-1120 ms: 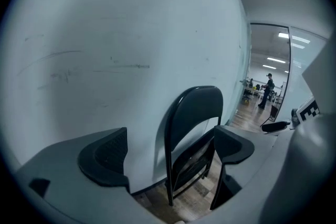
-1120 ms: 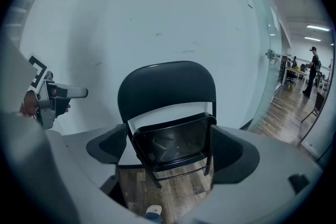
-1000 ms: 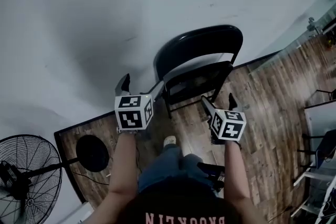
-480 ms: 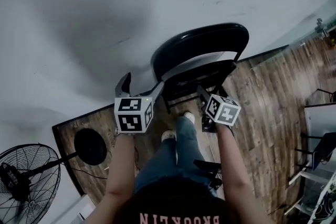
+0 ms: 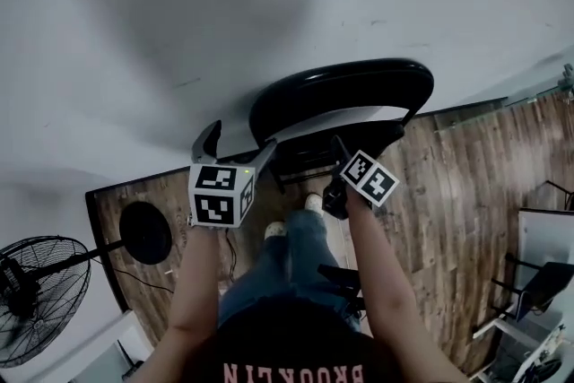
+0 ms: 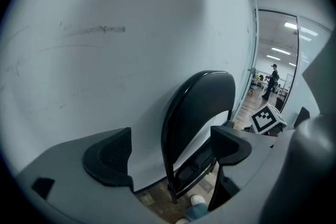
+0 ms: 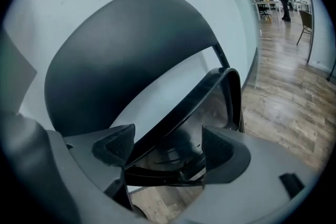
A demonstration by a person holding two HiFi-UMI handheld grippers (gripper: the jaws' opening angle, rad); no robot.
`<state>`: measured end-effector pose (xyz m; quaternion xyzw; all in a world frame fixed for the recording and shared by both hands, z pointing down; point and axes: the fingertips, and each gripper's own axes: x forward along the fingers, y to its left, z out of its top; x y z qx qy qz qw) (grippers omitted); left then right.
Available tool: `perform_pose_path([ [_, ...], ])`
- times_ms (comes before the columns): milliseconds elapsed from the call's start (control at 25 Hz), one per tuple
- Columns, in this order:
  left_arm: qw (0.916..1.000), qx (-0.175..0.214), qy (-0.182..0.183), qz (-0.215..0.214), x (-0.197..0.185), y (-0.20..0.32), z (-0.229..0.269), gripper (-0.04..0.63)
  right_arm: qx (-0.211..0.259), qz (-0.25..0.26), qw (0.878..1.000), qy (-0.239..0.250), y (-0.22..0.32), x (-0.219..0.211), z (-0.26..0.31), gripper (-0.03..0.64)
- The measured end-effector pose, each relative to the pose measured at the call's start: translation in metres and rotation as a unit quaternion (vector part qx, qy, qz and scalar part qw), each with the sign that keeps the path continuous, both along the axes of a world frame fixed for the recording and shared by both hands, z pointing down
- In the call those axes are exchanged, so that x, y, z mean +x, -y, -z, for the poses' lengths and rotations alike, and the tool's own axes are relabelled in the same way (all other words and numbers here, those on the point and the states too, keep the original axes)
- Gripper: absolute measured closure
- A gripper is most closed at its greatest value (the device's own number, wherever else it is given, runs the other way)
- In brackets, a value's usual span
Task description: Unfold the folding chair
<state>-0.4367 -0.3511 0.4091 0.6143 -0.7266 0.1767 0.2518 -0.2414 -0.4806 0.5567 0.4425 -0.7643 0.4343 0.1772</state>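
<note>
while the folding chair [image 5: 341,94] is stood against the white wall [image 5: 179,13] on the wood floor [image 5: 448,193], it is seen folded, w/ the seat [image 7: 178,113] tipped up close under the curved backrest [image 7: 121,55]. the left claw [image 6: 169,152] is held at the chair's left side. its jaws have just been closing but are seen well apart, & the backrest's side edge is framed btwn the pads w/o being pressed by either. the right claw [image 7: 169,148] is held at the seat. its jaws have just been closing too but are likewise seen apart, w/ the seat's rim running slantwise btwn the pads & no pad pressed on it. nothing is gripped by either claw. in the head view the left cube [image 5: 218,195] is seen near square-on & the right cube [image 5: 369,177] tilted, both just in front of the chair. a white shoe [image 5: 312,203] & a jeans leg [image 5: 296,247] are seen on the floor near the chair legs. a black fan [image 5: 40,300] w/ a round base [image 5: 146,233] is stood at the left, well apart from the chair.
</note>
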Motion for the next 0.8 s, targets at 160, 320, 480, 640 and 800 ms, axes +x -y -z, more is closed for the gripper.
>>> perform_pose_path([
  [160,0.9999,-0.005,0.01,0.01,-0.003,0.007,0.002,0.124,-0.019,0.007,1.0,-0.009,0.016,-0.018,-0.01,0.233],
  [320,0.9998,-0.009,0.011,0.01,-0.001,0.013,0.002,0.137,-0.045,-0.005,0.999,-0.021,0.025,-0.025,-0.022,0.27],
  [480,0.9998,-0.014,0.014,0.001,0.004,0.018,-0.001,0.147,-0.072,-0.006,0.997,-0.026,0.029,-0.029,-0.033,0.307],
  [640,0.9998,-0.011,0.019,-0.001,0.005,0.026,0.001,0.16,-0.082,-0.003,0.996,-0.028,0.03,-0.032,-0.035,0.307],
  [800,0.9984,-0.013,0.05,-0.024,0.007,0.036,0.007,0.258,-0.071,-0.005,0.997,-0.033,0.028,-0.03,-0.034,0.308],
])
